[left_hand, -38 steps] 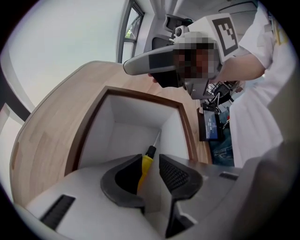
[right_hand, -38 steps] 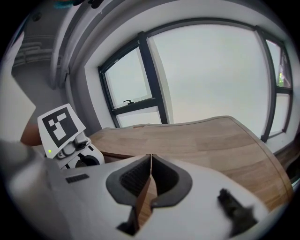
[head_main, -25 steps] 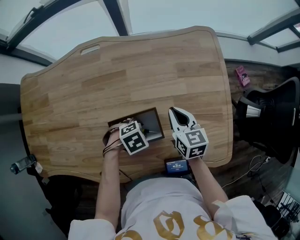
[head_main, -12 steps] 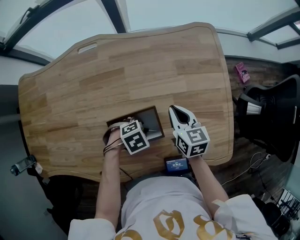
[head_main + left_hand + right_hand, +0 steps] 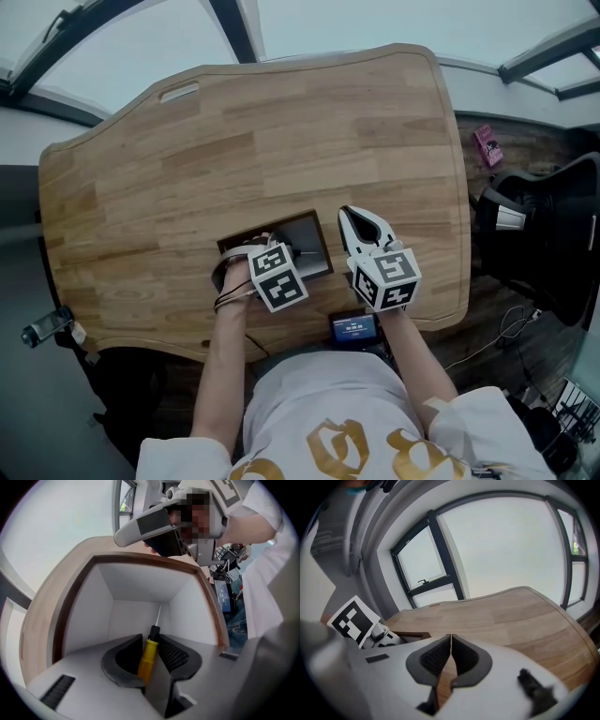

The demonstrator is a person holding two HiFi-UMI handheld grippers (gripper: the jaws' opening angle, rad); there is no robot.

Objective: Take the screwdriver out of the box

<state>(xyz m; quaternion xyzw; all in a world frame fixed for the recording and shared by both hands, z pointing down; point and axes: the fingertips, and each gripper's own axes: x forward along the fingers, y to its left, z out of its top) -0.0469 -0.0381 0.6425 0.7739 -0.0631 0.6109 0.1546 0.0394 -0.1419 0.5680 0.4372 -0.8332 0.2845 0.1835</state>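
A small dark-rimmed box point(image 5: 315, 226) with white inner walls point(image 5: 136, 585) sits on the wooden table near its front edge. My left gripper point(image 5: 284, 255) points steeply down into it. In the left gripper view a screwdriver point(image 5: 148, 657) with a yellow handle, black collar and thin metal shaft stands between the pads of my left gripper point(image 5: 151, 643). The jaws have just been closing and now press on the handle. My right gripper point(image 5: 353, 218) hovers just right of the box, its pads together with nothing between them point(image 5: 451, 643).
A small device with a blue screen point(image 5: 354, 328) sits at the table's near edge below the grippers. A black chair point(image 5: 548, 234) stands off the table's right side, with a pink item point(image 5: 485, 150) on the floor. A slot handle point(image 5: 180, 94) is cut into the far left of the table.
The left gripper's marker cube has tilted and shifted slightly over the box. The right gripper has stayed where it was.
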